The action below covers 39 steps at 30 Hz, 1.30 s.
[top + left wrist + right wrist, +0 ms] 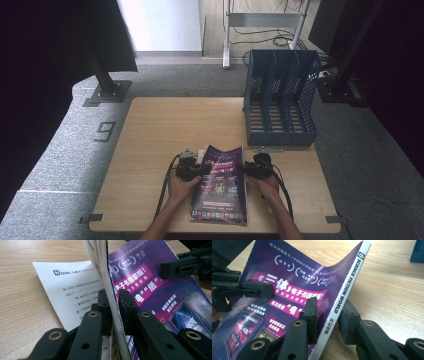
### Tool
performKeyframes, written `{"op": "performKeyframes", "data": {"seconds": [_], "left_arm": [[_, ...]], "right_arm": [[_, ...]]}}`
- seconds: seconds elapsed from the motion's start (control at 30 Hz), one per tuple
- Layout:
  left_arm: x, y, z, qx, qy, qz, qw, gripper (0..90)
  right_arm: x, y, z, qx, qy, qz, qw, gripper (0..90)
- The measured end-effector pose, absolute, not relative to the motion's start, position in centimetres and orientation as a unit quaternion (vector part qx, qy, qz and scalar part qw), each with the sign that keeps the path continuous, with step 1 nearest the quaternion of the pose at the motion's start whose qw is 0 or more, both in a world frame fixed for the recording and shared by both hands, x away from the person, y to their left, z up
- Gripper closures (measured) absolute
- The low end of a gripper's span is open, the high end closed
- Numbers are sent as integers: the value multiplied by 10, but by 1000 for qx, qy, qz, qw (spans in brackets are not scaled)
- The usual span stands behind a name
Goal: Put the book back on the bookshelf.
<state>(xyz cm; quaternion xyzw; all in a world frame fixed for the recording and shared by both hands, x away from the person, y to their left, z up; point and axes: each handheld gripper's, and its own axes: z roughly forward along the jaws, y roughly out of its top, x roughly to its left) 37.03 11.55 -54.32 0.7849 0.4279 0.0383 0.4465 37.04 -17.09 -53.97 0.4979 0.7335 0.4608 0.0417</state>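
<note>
A magazine (221, 192) with a purple cover lies at the front middle of the wooden table (160, 125), its far end curling up. My left gripper (200, 170) is at its left edge. In the left gripper view the left gripper (114, 306) is shut on the fanned stack of pages of the magazine (150, 277), and one white printed page (72, 290) lies flat on the table under it. My right gripper (248, 169) is at the right edge. In the right gripper view the right gripper (329, 313) pinches the white spine of the magazine (287, 277).
A blue slotted file rack (281, 100) stands at the back right of the table, just beyond the magazine. Its corner (418, 251) shows in the right gripper view. Bare wood stretches to the left and behind. The table's front edge is close under both hands.
</note>
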Motion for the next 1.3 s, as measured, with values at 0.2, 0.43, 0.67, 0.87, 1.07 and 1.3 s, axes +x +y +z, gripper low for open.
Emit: {"op": "performKeyframes", "data": {"seconds": [0.2, 0.43, 0.67, 0.87, 1.07, 1.3], "left_arm": [[370, 116, -542, 782, 425, 35, 455, 813], [368, 117, -534, 778, 419, 37, 467, 830], [364, 117, -523, 771, 409, 46, 486, 841], [363, 115, -514, 770, 401, 52, 494, 844], [364, 114, -508, 769, 397, 53, 498, 849], [364, 114, -509, 769, 399, 50, 497, 850]], "right_arm": [[367, -171, -536, 493, 733, 466, 48, 703], [359, -171, -526, 475, 737, 475, 71, 703], [353, -174, -516, 461, 734, 491, 87, 705], [348, -176, -508, 450, 732, 502, 102, 709], [345, -179, -503, 448, 726, 511, 109, 712], [344, -179, -503, 446, 725, 513, 109, 713]]}}
